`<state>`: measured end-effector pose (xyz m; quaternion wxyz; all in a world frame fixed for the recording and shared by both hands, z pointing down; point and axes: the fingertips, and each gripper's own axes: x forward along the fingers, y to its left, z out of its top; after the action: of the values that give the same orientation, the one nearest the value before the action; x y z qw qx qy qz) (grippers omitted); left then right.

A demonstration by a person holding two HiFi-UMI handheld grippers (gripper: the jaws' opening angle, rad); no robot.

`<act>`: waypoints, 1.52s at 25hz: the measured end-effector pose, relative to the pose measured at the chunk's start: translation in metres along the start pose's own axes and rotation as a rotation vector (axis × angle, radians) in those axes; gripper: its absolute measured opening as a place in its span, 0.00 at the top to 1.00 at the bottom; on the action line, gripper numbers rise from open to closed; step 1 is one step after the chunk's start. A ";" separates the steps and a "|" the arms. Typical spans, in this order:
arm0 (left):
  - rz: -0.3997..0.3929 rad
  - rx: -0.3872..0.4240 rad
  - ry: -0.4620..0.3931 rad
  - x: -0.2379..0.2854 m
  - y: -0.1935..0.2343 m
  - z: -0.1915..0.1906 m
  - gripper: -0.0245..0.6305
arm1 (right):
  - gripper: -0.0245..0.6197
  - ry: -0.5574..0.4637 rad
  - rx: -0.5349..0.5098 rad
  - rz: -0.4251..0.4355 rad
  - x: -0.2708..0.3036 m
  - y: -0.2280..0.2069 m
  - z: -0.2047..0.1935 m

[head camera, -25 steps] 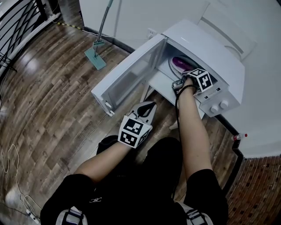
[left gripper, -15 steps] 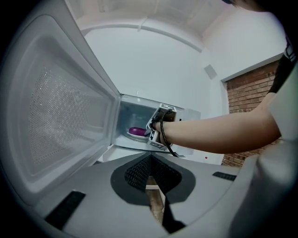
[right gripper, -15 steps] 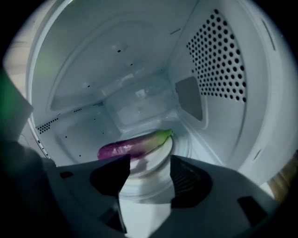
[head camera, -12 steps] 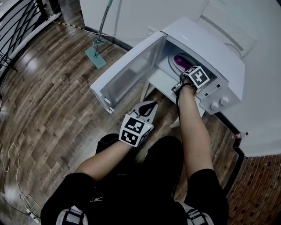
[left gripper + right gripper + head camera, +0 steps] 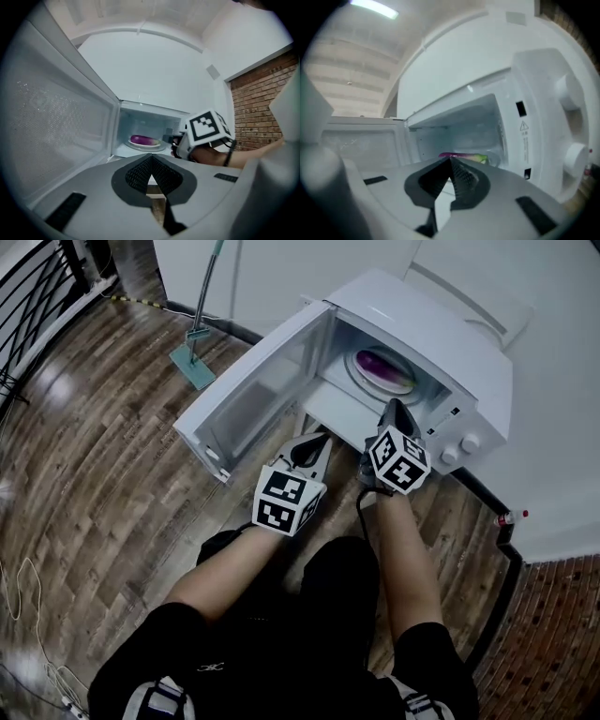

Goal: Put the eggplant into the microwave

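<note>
The purple eggplant [image 5: 382, 364] lies on the glass plate [image 5: 405, 387] inside the white microwave [image 5: 441, 329], whose door [image 5: 253, 399] hangs wide open to the left. My right gripper [image 5: 394, 411] is just outside the cavity mouth, pointing in; its jaws have just been closing and stand shut with nothing between them. My left gripper [image 5: 315, 448] hovers lower, in front of the door hinge, shut and empty. The eggplant [image 5: 144, 139] shows beyond the left gripper [image 5: 151, 157] in the left gripper view. In the right gripper view the eggplant [image 5: 464, 157] peeks over the right gripper [image 5: 451, 160].
The microwave sits low, over a wooden floor [image 5: 103, 456]. A mop [image 5: 192, 352] leans against the white wall behind the door. A black railing [image 5: 37, 287] runs at the top left. A small red-capped bottle [image 5: 511, 517] stands by the wall at the right.
My right gripper has pulled back out of the microwave, rolled and shut, leaving the eggplant on the plate. The left gripper has stayed put.
</note>
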<state>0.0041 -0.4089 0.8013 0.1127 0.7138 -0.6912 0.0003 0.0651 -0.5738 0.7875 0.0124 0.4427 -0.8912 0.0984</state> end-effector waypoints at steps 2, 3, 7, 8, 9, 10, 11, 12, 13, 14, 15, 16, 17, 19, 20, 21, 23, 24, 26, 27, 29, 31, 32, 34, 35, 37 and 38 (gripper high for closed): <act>0.003 0.013 -0.007 0.010 0.000 0.005 0.97 | 0.94 -0.054 -0.106 0.050 -0.018 0.010 0.005; 0.001 0.023 -0.011 0.015 -0.001 0.009 0.97 | 0.94 -0.082 -0.159 0.068 -0.026 0.013 0.010; -0.007 0.043 -0.027 0.032 -0.003 0.034 0.97 | 0.94 -0.187 -0.303 0.134 -0.046 0.030 0.039; -0.007 0.035 -0.024 0.035 -0.002 0.041 0.97 | 0.94 -0.195 -0.314 0.145 -0.047 0.035 0.047; -0.005 0.019 -0.016 0.037 -0.002 0.049 0.97 | 0.94 -0.193 -0.318 0.156 -0.049 0.039 0.056; -0.003 0.000 -0.004 0.038 -0.004 0.058 0.97 | 0.94 -0.185 -0.315 0.164 -0.050 0.043 0.066; -0.004 -0.016 0.009 0.039 -0.007 0.070 0.97 | 0.94 -0.176 -0.306 0.169 -0.051 0.047 0.080; -0.010 -0.025 0.023 0.039 -0.011 0.085 0.97 | 0.94 -0.168 -0.294 0.166 -0.052 0.049 0.097; -0.019 -0.028 0.035 0.038 -0.017 0.103 0.97 | 0.94 -0.159 -0.280 0.157 -0.054 0.051 0.116; -0.032 -0.025 0.044 0.035 -0.024 0.122 0.97 | 0.94 -0.148 -0.266 0.145 -0.057 0.054 0.135; -0.044 -0.018 0.048 0.031 -0.032 0.144 0.97 | 0.94 -0.137 -0.252 0.133 -0.062 0.057 0.156; -0.052 -0.006 0.050 0.025 -0.038 0.167 0.97 | 0.94 -0.127 -0.239 0.124 -0.069 0.062 0.178; -0.055 0.007 0.050 0.018 -0.043 0.192 0.97 | 0.94 -0.117 -0.224 0.117 -0.077 0.068 0.200; -0.049 0.013 0.049 0.002 -0.051 0.244 0.97 | 0.94 -0.091 -0.193 0.104 -0.094 0.078 0.245; -0.043 0.006 0.048 -0.007 -0.054 0.269 0.97 | 0.94 -0.075 -0.180 0.099 -0.104 0.083 0.267; -0.038 -0.003 0.049 -0.016 -0.058 0.294 0.97 | 0.94 -0.058 -0.170 0.093 -0.114 0.088 0.288; -0.029 -0.018 0.051 -0.034 -0.067 0.342 0.97 | 0.94 -0.030 -0.157 0.083 -0.134 0.096 0.330; -0.024 -0.021 0.052 -0.042 -0.072 0.364 0.97 | 0.94 -0.020 -0.152 0.079 -0.144 0.099 0.349; -0.015 -0.011 0.049 -0.057 -0.081 0.406 0.97 | 0.94 -0.007 -0.143 0.078 -0.162 0.108 0.385; -0.009 0.003 0.043 -0.065 -0.084 0.426 0.96 | 0.94 -0.005 -0.139 0.080 -0.169 0.113 0.401; 0.003 0.042 0.021 -0.076 -0.088 0.462 0.97 | 0.94 -0.009 -0.133 0.088 -0.180 0.122 0.428; 0.008 0.071 0.003 -0.084 -0.093 0.487 0.97 | 0.94 -0.023 -0.130 0.097 -0.186 0.128 0.448; 0.008 0.078 -0.004 -0.086 -0.096 0.496 0.97 | 0.94 -0.033 -0.130 0.101 -0.189 0.130 0.457; 0.011 0.099 -0.018 -0.089 -0.101 0.509 0.97 | 0.94 -0.057 -0.129 0.113 -0.193 0.133 0.472; 0.013 0.112 -0.026 -0.090 -0.102 0.513 0.97 | 0.94 -0.068 -0.131 0.119 -0.193 0.135 0.478; 0.008 0.123 -0.034 -0.089 -0.103 0.517 0.97 | 0.94 -0.083 -0.136 0.126 -0.192 0.138 0.485; 0.003 0.124 -0.032 -0.088 -0.104 0.517 0.97 | 0.94 -0.087 -0.136 0.126 -0.191 0.139 0.487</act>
<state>0.0222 -0.4030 0.2674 0.0575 0.7183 -0.6927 0.0318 0.1033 -0.4322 0.2668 -0.0028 0.3877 -0.9216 0.0191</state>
